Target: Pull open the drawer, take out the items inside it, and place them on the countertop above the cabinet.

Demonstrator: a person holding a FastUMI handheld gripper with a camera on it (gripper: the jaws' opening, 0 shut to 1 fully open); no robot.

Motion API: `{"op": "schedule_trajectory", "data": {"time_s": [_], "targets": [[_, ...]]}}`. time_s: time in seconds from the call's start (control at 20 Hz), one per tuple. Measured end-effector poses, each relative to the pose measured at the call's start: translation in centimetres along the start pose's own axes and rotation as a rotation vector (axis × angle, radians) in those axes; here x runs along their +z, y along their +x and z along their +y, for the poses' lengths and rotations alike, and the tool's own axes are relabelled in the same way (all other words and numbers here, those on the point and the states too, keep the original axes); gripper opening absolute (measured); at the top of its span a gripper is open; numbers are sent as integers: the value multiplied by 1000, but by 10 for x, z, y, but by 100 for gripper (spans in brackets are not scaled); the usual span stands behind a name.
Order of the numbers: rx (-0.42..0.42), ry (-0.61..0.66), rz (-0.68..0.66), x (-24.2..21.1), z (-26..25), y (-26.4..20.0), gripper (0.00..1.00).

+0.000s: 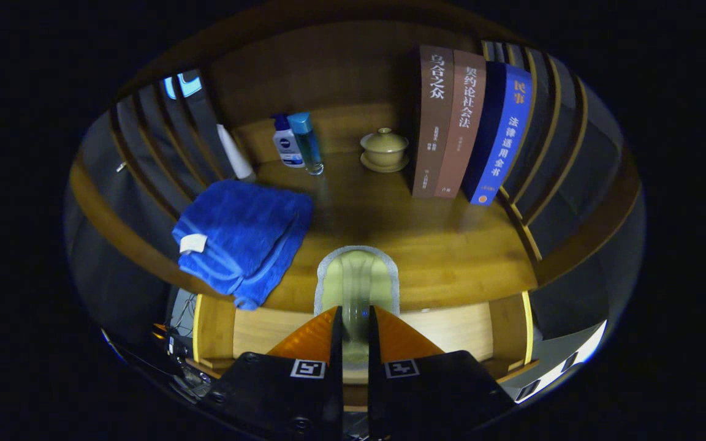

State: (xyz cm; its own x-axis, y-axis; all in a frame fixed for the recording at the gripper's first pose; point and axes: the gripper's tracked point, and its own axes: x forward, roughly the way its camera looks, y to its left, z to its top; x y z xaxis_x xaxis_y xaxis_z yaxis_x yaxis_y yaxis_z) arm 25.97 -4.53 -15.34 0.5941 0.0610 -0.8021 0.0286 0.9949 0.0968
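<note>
Gripper view, lower centre: the gripper [353,334] has its two orange fingers [310,337] nearly closed, with a narrow gap between them. A pale green item [358,285] with a light grey rim sits in that gap and extends just ahead of the fingertips, over the front edge of the counter [451,245]. Both fingers appear to press on its sides, so the gripper has hold of it.

Below the counter edge, at lower centre, the drawer [451,327] stands open; its light wood interior shows on both sides of the fingers.

On the counter:
- Left of centre: a folded blue towel [239,242] with a white tag, its corner overhanging the front edge.
- Upper left, at the back: a white pump bottle [285,144] and a blue-capped clear bottle [307,142], touching or nearly so.
- Upper centre: a beige lidded cup [383,149] on a saucer.
- Upper right: three upright books [469,128], two brown and one blue, side by side.

Slatted wooden side rails [537,141] flank the counter.
</note>
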Motion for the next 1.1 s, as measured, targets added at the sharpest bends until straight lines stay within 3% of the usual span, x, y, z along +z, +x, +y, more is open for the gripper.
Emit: {"op": "schedule_trajectory", "data": {"time_s": [0.5, 0.9, 1.1], "targets": [[-46, -12, 74, 47, -9, 76, 20], [-39, -24, 77, 48, -6, 78, 24], [-49, -28, 64, 44, -5, 73, 66]]}}
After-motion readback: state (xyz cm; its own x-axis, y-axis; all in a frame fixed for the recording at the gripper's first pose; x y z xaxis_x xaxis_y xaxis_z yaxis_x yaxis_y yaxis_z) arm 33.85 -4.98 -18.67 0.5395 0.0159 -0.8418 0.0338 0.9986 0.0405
